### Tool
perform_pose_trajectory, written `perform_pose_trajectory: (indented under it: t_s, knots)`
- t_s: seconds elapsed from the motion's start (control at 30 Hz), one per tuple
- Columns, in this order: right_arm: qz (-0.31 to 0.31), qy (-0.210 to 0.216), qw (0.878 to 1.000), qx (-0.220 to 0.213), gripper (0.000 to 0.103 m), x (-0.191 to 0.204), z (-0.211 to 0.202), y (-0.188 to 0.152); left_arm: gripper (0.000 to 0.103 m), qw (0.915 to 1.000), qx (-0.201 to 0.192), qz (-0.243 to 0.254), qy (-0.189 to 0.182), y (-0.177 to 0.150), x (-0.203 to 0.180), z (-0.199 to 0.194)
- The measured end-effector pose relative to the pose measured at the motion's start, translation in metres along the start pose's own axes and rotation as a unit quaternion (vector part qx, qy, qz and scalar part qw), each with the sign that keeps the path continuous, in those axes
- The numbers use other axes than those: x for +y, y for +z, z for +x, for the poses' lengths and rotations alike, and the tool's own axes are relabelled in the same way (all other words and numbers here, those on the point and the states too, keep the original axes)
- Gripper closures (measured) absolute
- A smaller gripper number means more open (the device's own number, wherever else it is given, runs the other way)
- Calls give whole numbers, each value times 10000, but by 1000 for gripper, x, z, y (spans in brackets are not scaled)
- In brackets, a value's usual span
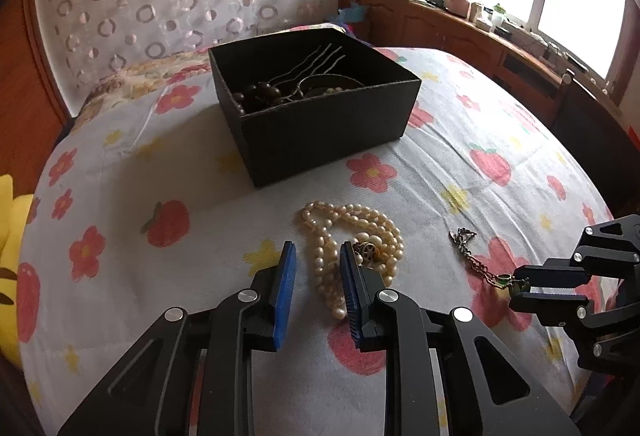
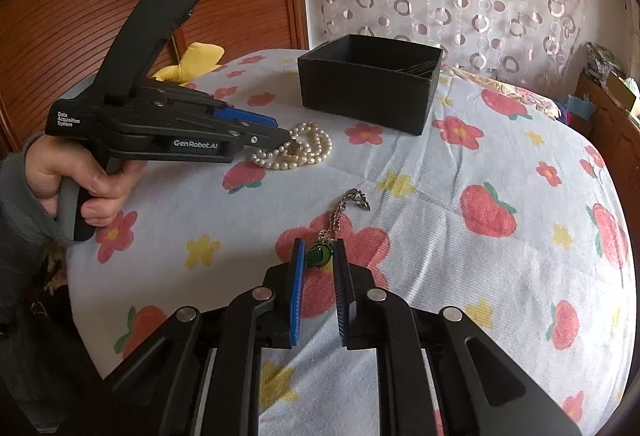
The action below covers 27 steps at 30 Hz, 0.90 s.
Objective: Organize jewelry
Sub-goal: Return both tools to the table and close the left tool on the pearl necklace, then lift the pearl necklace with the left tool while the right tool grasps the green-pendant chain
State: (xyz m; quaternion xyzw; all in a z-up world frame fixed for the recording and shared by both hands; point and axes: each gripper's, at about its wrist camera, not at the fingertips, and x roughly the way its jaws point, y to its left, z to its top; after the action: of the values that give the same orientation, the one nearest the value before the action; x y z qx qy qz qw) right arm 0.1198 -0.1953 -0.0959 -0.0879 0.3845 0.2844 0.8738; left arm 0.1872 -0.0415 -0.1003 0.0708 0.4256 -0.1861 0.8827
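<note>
While both tools sit low over the flowered bedspread point(image 1: 132, 164), you have each one lined up on its own piece. Your left gripper point(image 1: 316, 256) is spread, its blue pads straddling a strand of the pearl necklace point(image 1: 352, 232), which lies heaped at 12 o'clock from the fingertips; nothing is pinched yet, and the right-hand pad appears to touch the pile near its metal clasp. Your right gripper point(image 2: 319, 256) is spread more narrowly around the green bead point(image 2: 319, 256) at the end of the chain pendant point(image 2: 348, 204), whose chain runs away toward 12 o'clock; the pads look just clear of the bead, so I judge it not yet gripped. Going for the bead makes sense, since it gives more to bite on than thin links.

The black box point(image 1: 320, 116) stands open at 12 o'clock beyond the pearls, already holding dark beads and hairpins, near enough for a short carry.

On the left tool's body, seen from the right wrist, you can read "GenRobot.AI" and "Data Acquisition System".
</note>
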Motion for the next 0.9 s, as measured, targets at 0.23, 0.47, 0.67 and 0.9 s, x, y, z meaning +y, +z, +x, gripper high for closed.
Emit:
perform_pose_trajectory:
  t_s: [0.23, 0.47, 0.67, 0.9]
  knots:
    - [-6, 0, 10000, 2, 87, 0, 1, 0, 97, 9999, -124, 35, -97, -1, 3, -1]
    - [1, -16, 10000, -9, 87, -1, -2, -1, 103, 9983, -566, 55, -148, 4, 2, -33]
    - [5, -12, 10000, 8, 87, 0, -1, -1, 103, 9978, -637, 151, -79, 12, 0, -45]
    - [11, 25, 10000, -7, 87, -2, -1, 0, 102, 9997, 65, 223, 14, 2, 1, -15]
